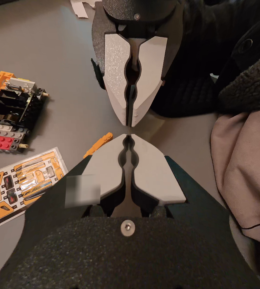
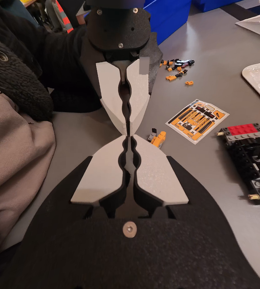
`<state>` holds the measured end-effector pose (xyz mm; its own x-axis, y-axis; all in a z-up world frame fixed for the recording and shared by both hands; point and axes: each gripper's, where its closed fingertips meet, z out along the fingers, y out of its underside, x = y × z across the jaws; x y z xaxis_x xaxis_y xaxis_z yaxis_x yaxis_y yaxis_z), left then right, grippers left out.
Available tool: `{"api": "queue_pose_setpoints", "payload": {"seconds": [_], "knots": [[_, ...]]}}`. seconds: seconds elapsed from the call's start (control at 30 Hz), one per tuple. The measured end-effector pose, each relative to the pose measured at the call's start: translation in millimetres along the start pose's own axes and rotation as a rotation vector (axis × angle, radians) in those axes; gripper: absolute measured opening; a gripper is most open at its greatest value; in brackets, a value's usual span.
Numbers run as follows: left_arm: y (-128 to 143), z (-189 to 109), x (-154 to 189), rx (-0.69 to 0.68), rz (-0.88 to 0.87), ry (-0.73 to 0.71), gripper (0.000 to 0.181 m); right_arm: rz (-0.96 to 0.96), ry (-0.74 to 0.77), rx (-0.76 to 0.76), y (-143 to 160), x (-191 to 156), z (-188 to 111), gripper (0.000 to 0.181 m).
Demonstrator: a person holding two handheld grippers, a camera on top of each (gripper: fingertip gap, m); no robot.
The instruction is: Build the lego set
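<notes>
Grippers meet tip to tip above a grey table [image 2: 204, 51]: left gripper [image 1: 129, 136] and right gripper [image 2: 128, 137] both have fingers pressed together; something thin may sit between the tips, but I cannot tell. Just beside the tips lies an orange Lego piece [image 2: 159, 138]. Farther out lie a sticker sheet [image 2: 196, 121] and a partly built black Lego chassis [image 2: 251, 159].

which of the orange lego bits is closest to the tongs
The orange brick assembly with a grey piece attached, just right of the tongs' tips; the other orange pieces lie scattered farther back, beyond the sticker sheet.
</notes>
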<state>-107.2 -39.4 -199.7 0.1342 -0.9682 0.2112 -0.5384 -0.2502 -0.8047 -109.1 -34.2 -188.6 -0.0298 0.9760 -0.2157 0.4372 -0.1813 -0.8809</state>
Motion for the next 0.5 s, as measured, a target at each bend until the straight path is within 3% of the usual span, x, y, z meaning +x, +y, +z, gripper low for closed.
{"api": "queue_pose_setpoints", "payload": {"seconds": [0.5], "knots": [[0.5, 0.4, 2.0, -0.009, 0.010, 0.001, 0.000, -0.021, -0.008, -0.021, 4.5, -2.7, 3.2, 0.000]]}}
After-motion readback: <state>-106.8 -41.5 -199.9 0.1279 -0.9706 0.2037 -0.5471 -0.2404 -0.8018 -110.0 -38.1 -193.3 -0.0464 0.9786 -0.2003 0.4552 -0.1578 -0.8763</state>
